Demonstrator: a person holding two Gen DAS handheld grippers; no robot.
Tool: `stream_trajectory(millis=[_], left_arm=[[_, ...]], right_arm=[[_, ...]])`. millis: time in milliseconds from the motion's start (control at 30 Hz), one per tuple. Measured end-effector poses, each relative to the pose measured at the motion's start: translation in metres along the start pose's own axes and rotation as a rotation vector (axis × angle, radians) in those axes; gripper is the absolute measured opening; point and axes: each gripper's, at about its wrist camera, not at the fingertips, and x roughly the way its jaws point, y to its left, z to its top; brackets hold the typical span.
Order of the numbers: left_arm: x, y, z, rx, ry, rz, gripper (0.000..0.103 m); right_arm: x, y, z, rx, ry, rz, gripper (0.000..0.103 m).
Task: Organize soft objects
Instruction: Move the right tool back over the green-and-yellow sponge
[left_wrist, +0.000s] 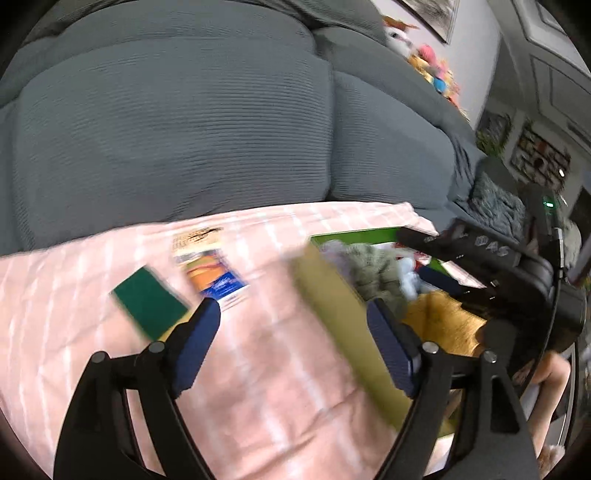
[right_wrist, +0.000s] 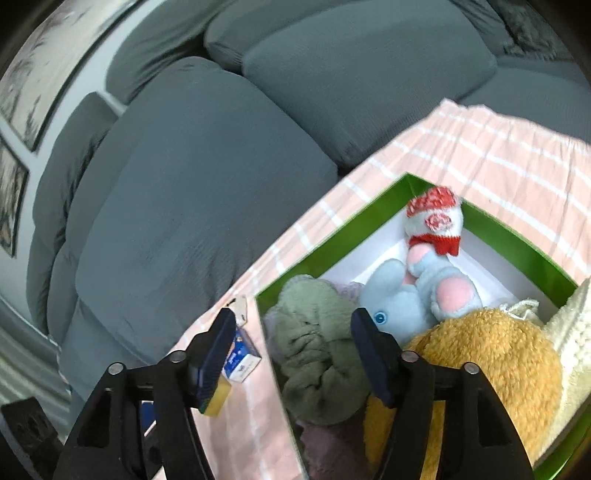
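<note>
A green box (right_wrist: 332, 236) sits on a pink striped cloth (right_wrist: 498, 155) in front of a grey sofa. It holds a blue plush elephant (right_wrist: 406, 299), a red and white knitted doll (right_wrist: 436, 221), a grey-green cloth (right_wrist: 317, 354) and a mustard plush (right_wrist: 491, 354). My right gripper (right_wrist: 293, 325) is open and empty, low over the box's near-left corner. My left gripper (left_wrist: 291, 317) is open and empty over the cloth, left of the box (left_wrist: 325, 291). A green and yellow sponge (left_wrist: 149, 301) lies just left of its left finger.
A small printed packet (left_wrist: 214, 269) lies on the pink cloth (left_wrist: 258, 369) beside the sponge; it also shows in the right view (right_wrist: 240, 356). Grey sofa cushions (left_wrist: 177, 129) rise behind. The other gripper's black body (left_wrist: 517, 273) hangs over the box. Colourful toys (left_wrist: 436, 70) sit at the sofa's far end.
</note>
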Motion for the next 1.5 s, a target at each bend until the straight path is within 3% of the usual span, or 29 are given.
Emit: stream_trajectory(millis=[267, 567, 667, 833, 933, 1033, 1100, 1200, 1367, 1500], left_arm=[[-0.041, 0.077, -0.033, -0.167, -0.02, 0.125, 0.084], [-0.058, 0.136, -0.051, -0.358, -0.015, 0.231, 0.084], [-0.062, 0.146, -0.051, -0.384, -0.006, 0.245, 0.085], [-0.066, 0.165, -0.056, -0.425, 0.011, 0.265, 0.085], [-0.069, 0.174, -0.059, -0.466, 0.015, 0.241, 0.085], [-0.071, 0.179, -0.059, -0.484, 0.02, 0.274, 0.085], [-0.072, 0.18, -0.059, -0.467, 0.025, 0.299, 0.085], [-0.076, 0.186, -0.061, -0.489, 0.018, 0.279, 0.085], [-0.078, 0.189, -0.06, -0.494, 0.006, 0.3, 0.085], [-0.077, 0.19, -0.06, -0.483, 0.017, 0.272, 0.085]], right_arm=[[-0.007, 0.033, -0.015, -0.151, -0.054, -0.064, 0.083], [0.005, 0.086, -0.052, -0.356, -0.023, -0.055, 0.087], [0.018, 0.106, -0.071, -0.458, 0.011, -0.055, 0.088], [0.049, 0.134, -0.093, -0.512, 0.138, 0.014, 0.088], [0.076, 0.158, -0.112, -0.64, 0.182, -0.017, 0.088], [0.108, 0.175, -0.129, -0.74, 0.245, -0.052, 0.088], [0.128, 0.182, -0.133, -0.753, 0.285, -0.07, 0.088], [0.159, 0.194, -0.138, -0.779, 0.341, -0.086, 0.088], [0.188, 0.199, -0.141, -0.785, 0.373, -0.122, 0.088], [0.202, 0.199, -0.147, -0.785, 0.363, -0.16, 0.087]])
